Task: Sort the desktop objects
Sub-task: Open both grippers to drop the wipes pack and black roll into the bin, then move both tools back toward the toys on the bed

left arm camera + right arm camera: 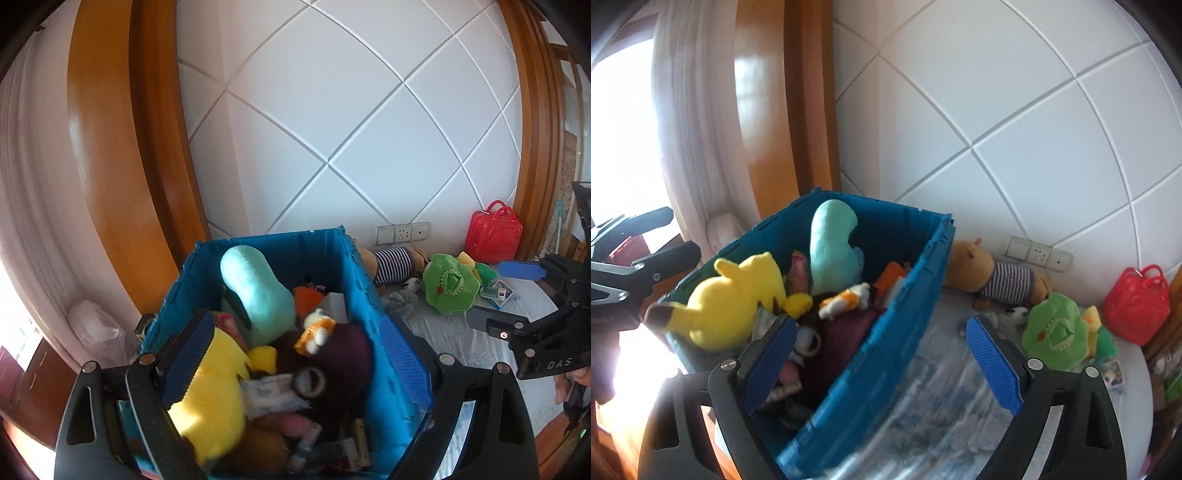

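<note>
Left gripper (295, 354) is hovering over the bin (354, 266), jaws released and empty. Right gripper (882, 365) is straddling the bin's rim, jaws released; green plush (1056, 332) is lying at 2 o'clock

I'm in a home bedroom: a white padded headboard wall (332, 122) with diamond seams, wooden trim (107, 155), a curtain (690, 122), wall sockets (402, 232), and plush toys filling a blue crate (354, 280) on the bed (945, 387).

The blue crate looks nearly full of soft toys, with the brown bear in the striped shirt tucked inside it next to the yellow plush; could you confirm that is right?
Not quite. The blue crate is nearly full and holds the yellow plush, but the brown bear in the striped shirt lies outside it, against the wall, as the right wrist view shows.
</note>
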### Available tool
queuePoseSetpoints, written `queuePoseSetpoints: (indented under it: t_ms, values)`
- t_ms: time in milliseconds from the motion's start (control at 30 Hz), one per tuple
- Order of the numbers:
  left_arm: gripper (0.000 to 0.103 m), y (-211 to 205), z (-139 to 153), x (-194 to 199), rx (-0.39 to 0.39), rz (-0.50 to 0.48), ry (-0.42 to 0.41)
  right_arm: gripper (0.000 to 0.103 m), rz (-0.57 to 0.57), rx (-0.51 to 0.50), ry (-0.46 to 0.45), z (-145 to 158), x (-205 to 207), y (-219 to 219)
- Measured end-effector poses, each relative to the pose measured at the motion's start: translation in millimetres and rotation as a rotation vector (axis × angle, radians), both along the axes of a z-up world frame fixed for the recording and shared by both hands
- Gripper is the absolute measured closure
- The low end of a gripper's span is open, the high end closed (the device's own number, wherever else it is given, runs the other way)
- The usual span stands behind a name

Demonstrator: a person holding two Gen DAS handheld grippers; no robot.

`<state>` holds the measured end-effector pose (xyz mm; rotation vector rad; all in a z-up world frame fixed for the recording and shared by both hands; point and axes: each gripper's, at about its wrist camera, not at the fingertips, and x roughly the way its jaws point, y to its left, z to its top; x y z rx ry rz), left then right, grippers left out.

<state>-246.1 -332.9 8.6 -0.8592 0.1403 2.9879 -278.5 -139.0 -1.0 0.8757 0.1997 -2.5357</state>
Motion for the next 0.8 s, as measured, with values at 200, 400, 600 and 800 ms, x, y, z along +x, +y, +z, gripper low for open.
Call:
queuePoseSetpoints:
  t_ms: [200,400,600,800]
  values:
    - [0.011,69,-1,38,-0.009,0.061,-0.011,0.008,0.041,0.029,0.003,-4,41,77]
    - [0.011,129,-12,49,-0.031,0.031,-0.035,0.008,0.004,0.024,-0.031,-15,61,144]
    - [0.011,170,-30,35,-0.029,-0.042,-0.062,0.008,-0.080,0.009,-0.057,-32,63,196]
    - [0.011,203,-58,-3,0.008,-0.135,-0.076,0.008,-0.170,0.024,-0.065,-45,47,233]
